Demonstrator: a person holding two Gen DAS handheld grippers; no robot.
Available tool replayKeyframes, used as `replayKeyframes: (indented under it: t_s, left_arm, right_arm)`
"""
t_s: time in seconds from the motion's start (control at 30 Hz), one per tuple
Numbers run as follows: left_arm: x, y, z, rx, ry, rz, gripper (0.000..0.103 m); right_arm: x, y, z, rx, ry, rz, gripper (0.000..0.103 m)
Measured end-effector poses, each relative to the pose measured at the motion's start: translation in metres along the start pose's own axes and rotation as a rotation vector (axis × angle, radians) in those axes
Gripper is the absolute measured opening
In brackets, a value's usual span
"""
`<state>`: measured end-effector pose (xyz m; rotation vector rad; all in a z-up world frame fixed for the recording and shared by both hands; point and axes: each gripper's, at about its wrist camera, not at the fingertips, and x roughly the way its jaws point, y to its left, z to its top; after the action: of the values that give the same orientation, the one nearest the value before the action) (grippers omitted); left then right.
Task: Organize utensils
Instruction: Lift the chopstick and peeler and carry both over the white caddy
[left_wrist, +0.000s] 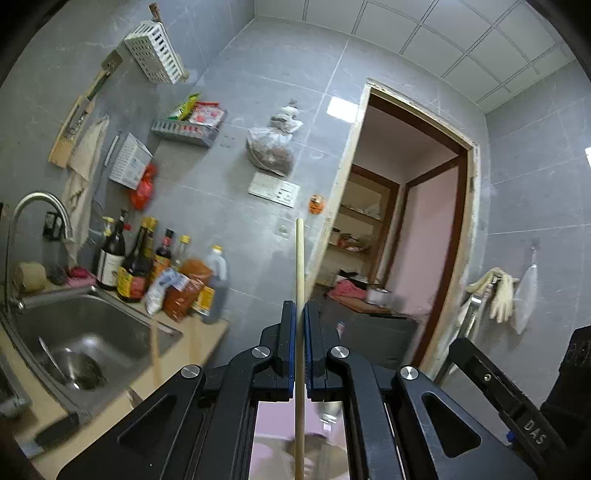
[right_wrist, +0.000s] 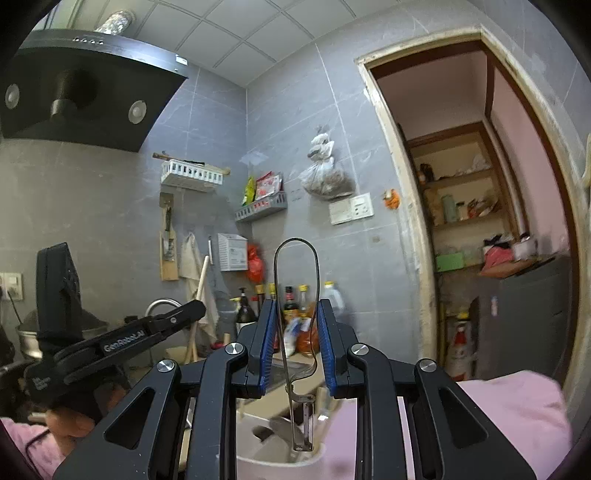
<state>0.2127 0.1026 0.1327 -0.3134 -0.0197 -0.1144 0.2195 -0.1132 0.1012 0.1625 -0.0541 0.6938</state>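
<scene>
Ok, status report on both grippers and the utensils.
Left gripper shut on chopstick, pointing upward. Right gripper holds wire utensil by its loop. More utensils in sink. Nothing in the way.

Chopstick (left_wrist: 299, 332) lower end cut off; bottles (left_wrist: 147, 266) blurred.

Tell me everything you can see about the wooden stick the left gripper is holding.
The wooden stick is a thin, pale, round rod that looks like bare wood, perhaps a chopstick. It stands upright, clamped between the shut pads of the left gripper, its blunt top end rising above the fingertips against the grey tiled wall. Its lower end runs down out of view. Nothing but the pads touches it.
</scene>
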Motion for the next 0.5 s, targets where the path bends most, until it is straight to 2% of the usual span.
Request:
replayKeyframes:
  t_s: [0.27,0.5]
  left_arm:
    - [0.026,0.047,-0.011,-0.044,-0.006,0.086,0.003]
    - [0.034,0.059,-0.034,-0.048,-0.003,0.136,0.003]
  right_arm:
    - [0.034,-0.006,-0.027,0.069,0.041,0.005,0.020]
    - [0.044,-0.009,-0.044,0.065,0.079,0.011,0.020]
